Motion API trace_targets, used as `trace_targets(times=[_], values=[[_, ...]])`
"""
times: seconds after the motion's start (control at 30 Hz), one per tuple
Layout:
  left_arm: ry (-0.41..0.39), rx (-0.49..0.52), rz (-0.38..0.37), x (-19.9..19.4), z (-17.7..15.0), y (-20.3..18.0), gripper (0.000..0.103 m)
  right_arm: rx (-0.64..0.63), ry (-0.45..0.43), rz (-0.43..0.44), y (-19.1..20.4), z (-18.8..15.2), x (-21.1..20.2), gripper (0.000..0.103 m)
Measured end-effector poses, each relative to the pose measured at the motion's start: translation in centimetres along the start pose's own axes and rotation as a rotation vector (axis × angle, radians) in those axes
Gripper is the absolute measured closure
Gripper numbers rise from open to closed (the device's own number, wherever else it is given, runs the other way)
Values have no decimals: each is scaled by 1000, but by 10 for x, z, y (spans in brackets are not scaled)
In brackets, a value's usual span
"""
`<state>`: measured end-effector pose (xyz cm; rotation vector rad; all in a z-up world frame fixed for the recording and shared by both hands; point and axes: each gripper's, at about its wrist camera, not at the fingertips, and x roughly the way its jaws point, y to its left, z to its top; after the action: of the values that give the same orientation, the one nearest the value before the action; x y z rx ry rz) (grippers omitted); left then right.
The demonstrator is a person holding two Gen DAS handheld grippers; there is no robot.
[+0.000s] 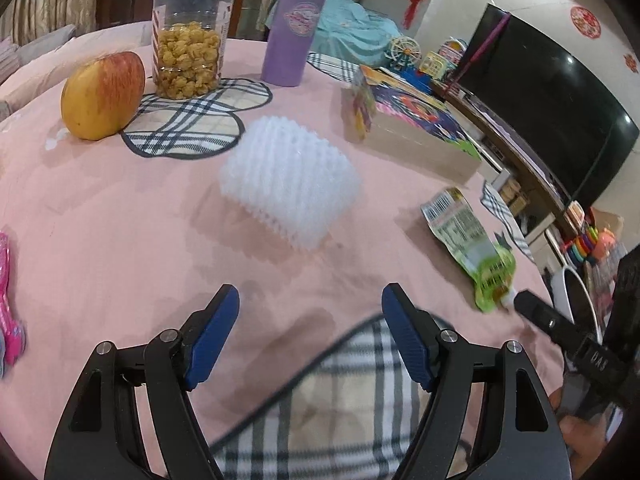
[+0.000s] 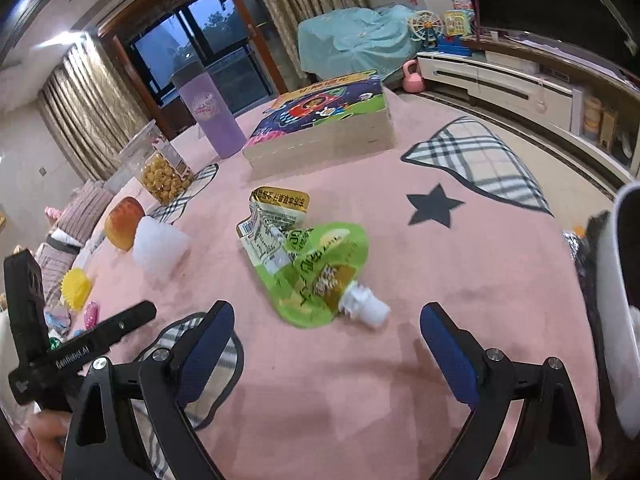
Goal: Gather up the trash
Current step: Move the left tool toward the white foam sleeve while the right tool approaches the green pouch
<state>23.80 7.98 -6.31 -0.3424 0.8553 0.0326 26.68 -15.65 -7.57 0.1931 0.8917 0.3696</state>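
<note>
I see a worktop (image 1: 100,216) covered in a pink cloth with plaid patches and a dark star (image 2: 434,205) printed on it. Directly on it lie a white foam fruit net (image 1: 290,176), a crumpled green spout pouch (image 2: 308,256), an apple (image 1: 102,94), a clear jar of popcorn (image 1: 190,38), a purple tumbler (image 1: 296,26) and a colourful flat box (image 2: 324,124). A pink wrapper (image 1: 8,300) sits at the left edge.

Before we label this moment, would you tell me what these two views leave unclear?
- Pink packet: cut off by the left wrist view's left edge.
- White bin: cut off at the right wrist view's right edge; contents unseen.
- Green pouch: print too small and crumpled to read.
- Foam net: whether anything is inside cannot be told.
</note>
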Motion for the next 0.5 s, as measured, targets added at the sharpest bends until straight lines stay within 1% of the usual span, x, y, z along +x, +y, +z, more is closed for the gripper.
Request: trace_targets(times=[0.1, 0.2, 0.37, 0.43, 0.47, 0.5], values=[[-4, -21, -1, 7, 10, 4, 27, -12, 21, 0, -1, 5, 11, 8], [-10, -19, 1, 13, 18, 2, 27, -6, 44, 9, -4, 9, 21, 8], [-43, -31, 0, 19, 28, 0, 27, -8, 44, 3, -4, 18, 28, 8], [-42, -24, 4, 25, 30, -1, 28, -14, 49, -1, -3, 20, 32, 8], [-36, -18, 5, 28, 30, -2, 29, -20, 53, -5, -2, 21, 34, 8], [-35, -11, 4, 29, 30, -4, 36, -28, 60, -12, -1, 21, 36, 8]])
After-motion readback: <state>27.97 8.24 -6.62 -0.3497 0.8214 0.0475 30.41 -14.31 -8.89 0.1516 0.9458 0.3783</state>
